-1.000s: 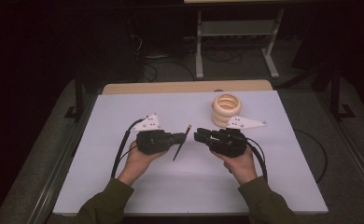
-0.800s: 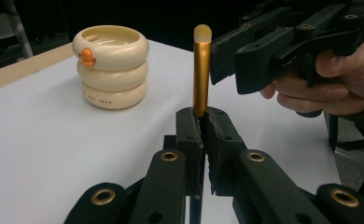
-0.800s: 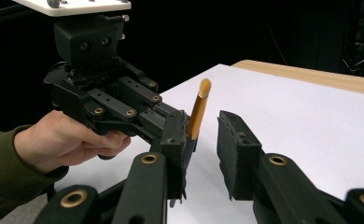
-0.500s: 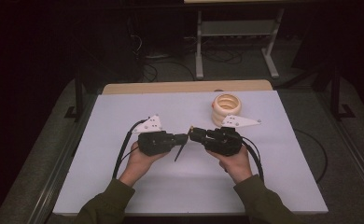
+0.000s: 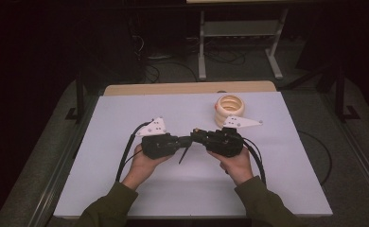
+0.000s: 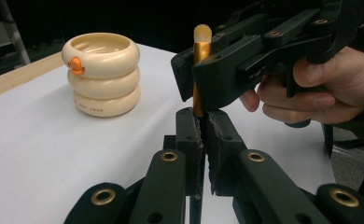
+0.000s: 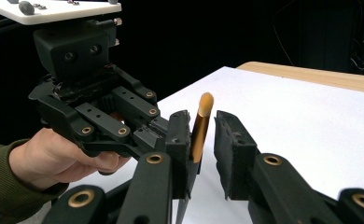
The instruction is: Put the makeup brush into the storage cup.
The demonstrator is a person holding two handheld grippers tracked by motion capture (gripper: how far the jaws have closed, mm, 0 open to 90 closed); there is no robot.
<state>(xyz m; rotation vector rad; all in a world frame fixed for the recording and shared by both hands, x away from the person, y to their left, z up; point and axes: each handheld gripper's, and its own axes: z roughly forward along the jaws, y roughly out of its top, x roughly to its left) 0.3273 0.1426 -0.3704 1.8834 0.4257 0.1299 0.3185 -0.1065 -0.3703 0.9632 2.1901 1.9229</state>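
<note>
A pen stands upright between my two grippers over the middle of the white table (image 5: pixel 126 113). Its gold upper part (image 6: pixel 202 39) ends in a pale rounded tip, and its dark lower part (image 5: pixel 184 154) hangs slanted toward the table. My left gripper (image 6: pixel 202 126) (image 5: pixel 186 140) is shut on the pen just below the gold section. My right gripper (image 7: pixel 203 126) (image 5: pixel 196 136) faces it from the right. It is open, with the gold part (image 7: pixel 200 130) resting against one jaw and a gap to the other.
A cream holder of stacked rings with an orange duck beak (image 6: pixel 103 74) (image 5: pixel 230 109) stands on the table behind the right hand. A wooden strip (image 5: pixel 187 88) edges the table's far side. Cables (image 5: pixel 126 151) trail from both grippers toward the person.
The right gripper has moved left to meet the left gripper, and its jaws now stand around the pen's gold top. The left hand has held the pen nearly still.
</note>
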